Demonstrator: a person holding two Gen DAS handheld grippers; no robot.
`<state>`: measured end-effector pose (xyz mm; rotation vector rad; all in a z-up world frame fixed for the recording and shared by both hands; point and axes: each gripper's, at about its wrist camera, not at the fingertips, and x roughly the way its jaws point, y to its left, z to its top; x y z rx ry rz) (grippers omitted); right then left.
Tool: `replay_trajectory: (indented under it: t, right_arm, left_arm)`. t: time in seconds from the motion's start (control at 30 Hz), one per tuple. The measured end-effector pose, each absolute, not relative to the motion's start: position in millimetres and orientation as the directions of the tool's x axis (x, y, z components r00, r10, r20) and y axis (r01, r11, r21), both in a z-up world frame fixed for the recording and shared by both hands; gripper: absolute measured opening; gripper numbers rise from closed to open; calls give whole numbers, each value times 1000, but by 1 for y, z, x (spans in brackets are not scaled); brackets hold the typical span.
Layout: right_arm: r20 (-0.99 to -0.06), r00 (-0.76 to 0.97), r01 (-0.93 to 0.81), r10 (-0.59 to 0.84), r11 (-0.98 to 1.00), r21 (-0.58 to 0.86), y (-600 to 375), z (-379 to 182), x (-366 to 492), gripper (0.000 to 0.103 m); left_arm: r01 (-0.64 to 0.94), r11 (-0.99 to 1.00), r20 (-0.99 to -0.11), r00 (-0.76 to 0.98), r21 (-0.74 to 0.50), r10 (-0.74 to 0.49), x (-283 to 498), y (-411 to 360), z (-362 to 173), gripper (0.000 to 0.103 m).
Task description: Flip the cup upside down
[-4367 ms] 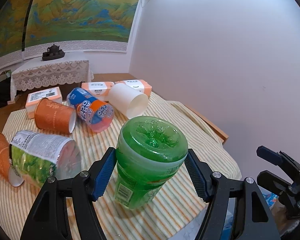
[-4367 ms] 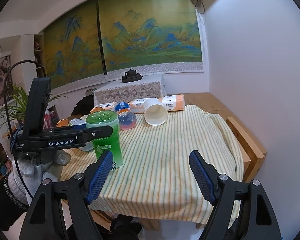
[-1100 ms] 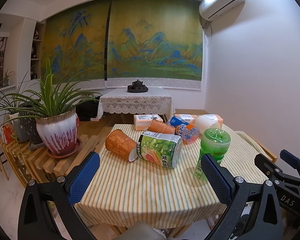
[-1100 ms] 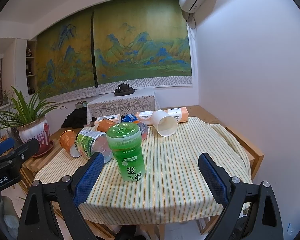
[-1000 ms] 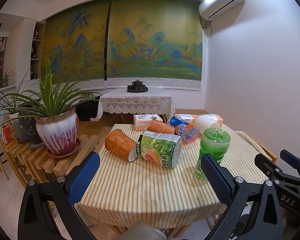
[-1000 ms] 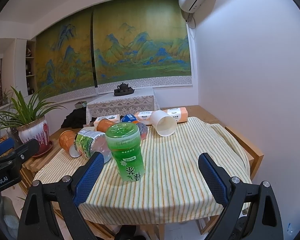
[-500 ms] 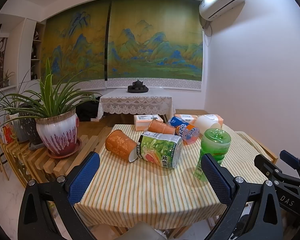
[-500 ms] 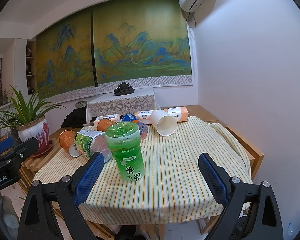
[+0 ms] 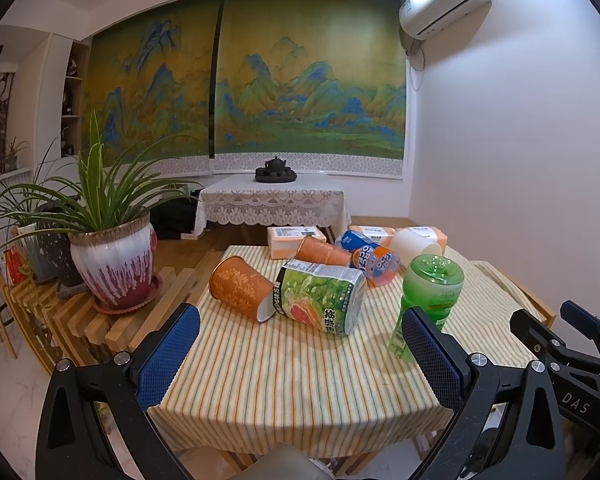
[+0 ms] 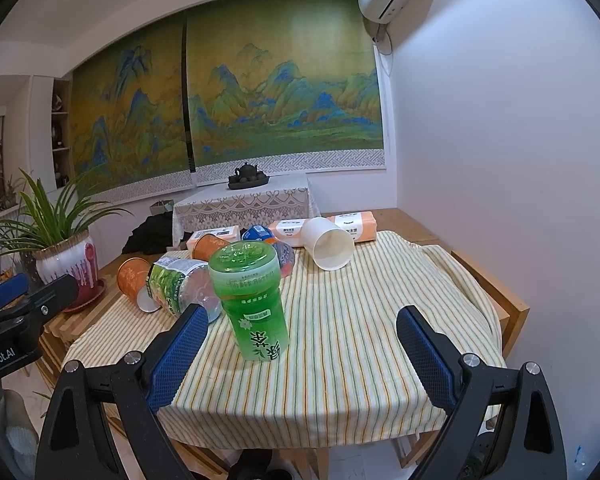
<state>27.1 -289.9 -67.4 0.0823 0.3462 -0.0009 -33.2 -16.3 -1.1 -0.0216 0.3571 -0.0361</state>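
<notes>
A green cup (image 9: 430, 300) (image 10: 254, 304) stands upside down on the striped tablecloth (image 9: 292, 380) (image 10: 348, 352), its label inverted. My left gripper (image 9: 300, 356) is open and empty, held back from the table's near edge, with the green cup beside its right finger. My right gripper (image 10: 300, 354) is open and empty, also back from the table, the green cup just ahead between its fingers. Other cups lie on their sides: two orange ones (image 9: 240, 288) (image 9: 324, 252), a green-labelled one (image 9: 320, 296), a blue-orange one (image 9: 370, 256) and a white one (image 10: 328, 248).
Tissue packs (image 9: 296, 240) (image 10: 352, 226) lie at the table's far edge. A potted plant (image 9: 112, 264) stands on a slatted bench to the left. A lace-covered side table with a teapot (image 9: 276, 172) is behind. A white wall is on the right.
Since 4.4 s ago my left gripper let go of the green cup and both grippers drew back from the table. Over the last second almost nothing moved.
</notes>
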Motion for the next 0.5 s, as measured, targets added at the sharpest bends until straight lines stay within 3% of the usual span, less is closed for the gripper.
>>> replay_trajectory:
  t: [0.5]
  right_arm:
    - [-345,939,15,13,997,79,-290,-70,28,93]
  left_arm:
    - [39,999,-351,935,-26,-45,-30,-18,-2,102]
